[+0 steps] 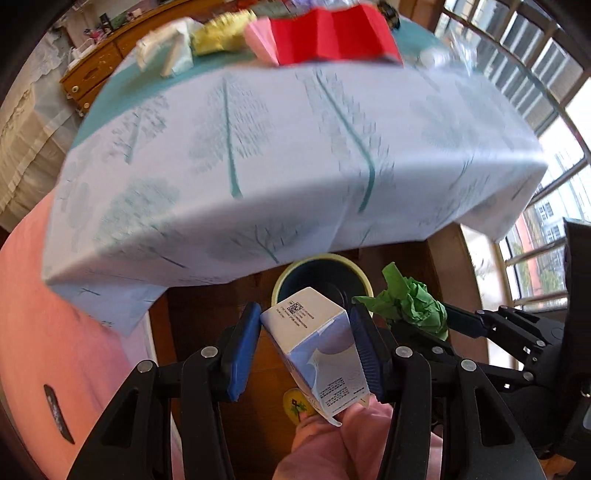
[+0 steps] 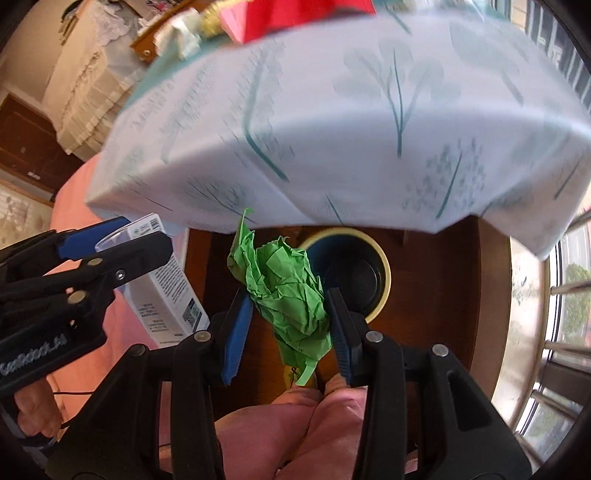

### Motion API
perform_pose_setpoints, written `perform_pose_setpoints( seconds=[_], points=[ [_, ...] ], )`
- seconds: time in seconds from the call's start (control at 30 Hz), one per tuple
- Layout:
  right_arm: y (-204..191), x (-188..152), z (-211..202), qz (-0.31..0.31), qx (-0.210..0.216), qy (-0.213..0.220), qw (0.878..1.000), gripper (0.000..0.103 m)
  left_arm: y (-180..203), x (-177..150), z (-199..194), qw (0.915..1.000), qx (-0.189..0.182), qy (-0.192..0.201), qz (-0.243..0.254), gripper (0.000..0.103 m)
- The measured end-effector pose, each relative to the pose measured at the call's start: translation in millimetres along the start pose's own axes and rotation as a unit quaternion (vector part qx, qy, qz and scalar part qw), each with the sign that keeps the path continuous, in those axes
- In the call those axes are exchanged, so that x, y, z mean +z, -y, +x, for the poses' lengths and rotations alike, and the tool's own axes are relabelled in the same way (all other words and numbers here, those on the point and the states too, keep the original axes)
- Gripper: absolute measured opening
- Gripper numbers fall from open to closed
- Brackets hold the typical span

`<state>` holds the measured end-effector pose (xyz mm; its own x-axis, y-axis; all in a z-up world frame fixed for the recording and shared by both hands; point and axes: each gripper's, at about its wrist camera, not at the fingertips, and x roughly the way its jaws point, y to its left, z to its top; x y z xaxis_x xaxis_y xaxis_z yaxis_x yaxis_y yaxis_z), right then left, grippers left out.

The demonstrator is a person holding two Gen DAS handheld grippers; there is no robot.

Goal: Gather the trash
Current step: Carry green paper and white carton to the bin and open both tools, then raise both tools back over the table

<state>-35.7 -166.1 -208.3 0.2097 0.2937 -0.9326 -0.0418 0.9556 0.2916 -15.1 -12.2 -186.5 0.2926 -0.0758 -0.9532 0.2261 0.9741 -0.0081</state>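
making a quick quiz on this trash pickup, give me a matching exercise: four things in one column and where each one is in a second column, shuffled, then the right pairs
Things
1. milk carton
2. crumpled green paper
3. round bin
4. folded red paper

Places
A. on the floor below the table edge
B. between the left gripper pads
C. on the tabletop
D. between the right gripper pads

Pairs: 1-B, 2-D, 3-A, 4-C

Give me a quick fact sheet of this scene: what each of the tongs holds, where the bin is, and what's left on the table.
left tongs: shut on milk carton
right tongs: shut on green crumpled paper
bin: on floor below the table edge, open, looks empty
table: red folded paper, pink, yellow and pale wads remain
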Motion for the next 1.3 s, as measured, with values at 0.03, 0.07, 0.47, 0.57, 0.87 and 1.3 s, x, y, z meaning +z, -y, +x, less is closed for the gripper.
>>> perform_pose_setpoints(
  seconds=[0.03,0.07,0.47,0.57,0.87,1.3],
  points=[
    [3.7,-4.8,13.8,0.005,-0.008,-0.003,1.0,0.038,0.1,-7.4,18.1,1.0,-0.004,0.0,0.004,0.05],
    [8.8,-10.3,31.0,0.013,-0.017,-0.005,1.0,0.038,-0.5,-12.6,33.4,1.0,-0.007,0.0,0.005,0.05],
    [104.9,-57.8,228.4,0.082,-0.075,-0.013,0.994,0.038,-11.2,-52.5,253.4,0.9993,0.023,0.004,-0.03,0.051],
    [115.4,-65.6,254.3,0.086,-0.076,-0.018,0.993,0.04,-11.0,-52.8,282.9,0.9993,0.018,-0.014,-0.031,0.052],
    [129.4,-52.4,279.7,0.083,-0.072,-0.019,0.994,0.06,-15.2,-56.8,306.3,0.9985,0.005,-0.034,-0.042,0.089],
    [92.5,-40.9,192.1,0.08,-0.071,-0.006,0.994,0.06,-22.0,-52.0,200.1,0.996,-0.024,-0.038,-0.078,0.089]
  ],
)
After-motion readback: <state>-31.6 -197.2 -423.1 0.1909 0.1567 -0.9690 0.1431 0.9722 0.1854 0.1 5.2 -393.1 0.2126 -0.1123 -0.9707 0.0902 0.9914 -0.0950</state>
